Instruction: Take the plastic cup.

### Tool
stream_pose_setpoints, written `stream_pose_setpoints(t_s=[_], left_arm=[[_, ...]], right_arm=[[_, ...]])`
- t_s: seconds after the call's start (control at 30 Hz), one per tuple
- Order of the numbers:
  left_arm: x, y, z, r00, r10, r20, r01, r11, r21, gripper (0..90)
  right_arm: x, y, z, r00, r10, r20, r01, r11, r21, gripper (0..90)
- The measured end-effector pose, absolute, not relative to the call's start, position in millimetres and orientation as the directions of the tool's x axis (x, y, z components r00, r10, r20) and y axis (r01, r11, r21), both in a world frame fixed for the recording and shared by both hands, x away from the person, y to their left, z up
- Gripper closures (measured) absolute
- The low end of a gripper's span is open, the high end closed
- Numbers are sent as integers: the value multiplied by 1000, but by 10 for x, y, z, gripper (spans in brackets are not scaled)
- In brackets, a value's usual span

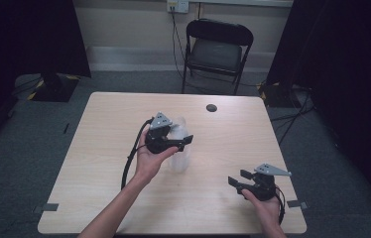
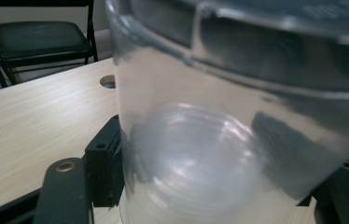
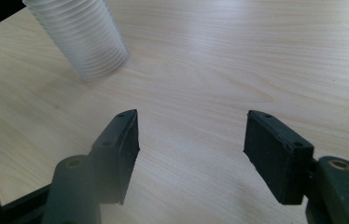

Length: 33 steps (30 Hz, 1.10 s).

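Note:
A stack of clear plastic cups [image 1: 180, 153] stands near the middle of the wooden table [image 1: 119, 114]. My left gripper [image 1: 184, 143] reaches in from the left at the stack's upper part. In the left gripper view a clear cup [image 2: 238, 93] sits between the two jaws, and the black pads [image 2: 103, 168] lie against its sides. My right gripper [image 1: 237, 177] is held low at the table's front right, apart from the stack. Its pads [image 3: 121, 149] stand wide apart with bare wood between them. The ribbed lower part of the stack [image 3: 86, 42] shows farther off in the right gripper view.
A black folding chair [image 1: 218, 47] stands beyond the table's far edge. A round cable hole [image 1: 212, 107] sits near the far edge of the tabletop. Dark curtains hang at both sides, and cables run along the floor at the right.

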<state>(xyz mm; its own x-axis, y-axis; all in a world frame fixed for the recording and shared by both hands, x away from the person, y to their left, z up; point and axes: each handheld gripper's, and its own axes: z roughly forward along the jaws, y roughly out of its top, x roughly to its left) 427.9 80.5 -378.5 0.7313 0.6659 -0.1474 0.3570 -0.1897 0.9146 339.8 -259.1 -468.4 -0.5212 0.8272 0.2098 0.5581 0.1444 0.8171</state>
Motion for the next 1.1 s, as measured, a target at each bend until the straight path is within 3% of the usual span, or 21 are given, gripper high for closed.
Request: stream_pose_setpoints(t_s=[1.1], left_arm=[[4225,875,-3444,738,653,-171,297,-86,951,327]], right_arm=[[3418,-2582,-4690,-524,825,211,556,144,818,350]])
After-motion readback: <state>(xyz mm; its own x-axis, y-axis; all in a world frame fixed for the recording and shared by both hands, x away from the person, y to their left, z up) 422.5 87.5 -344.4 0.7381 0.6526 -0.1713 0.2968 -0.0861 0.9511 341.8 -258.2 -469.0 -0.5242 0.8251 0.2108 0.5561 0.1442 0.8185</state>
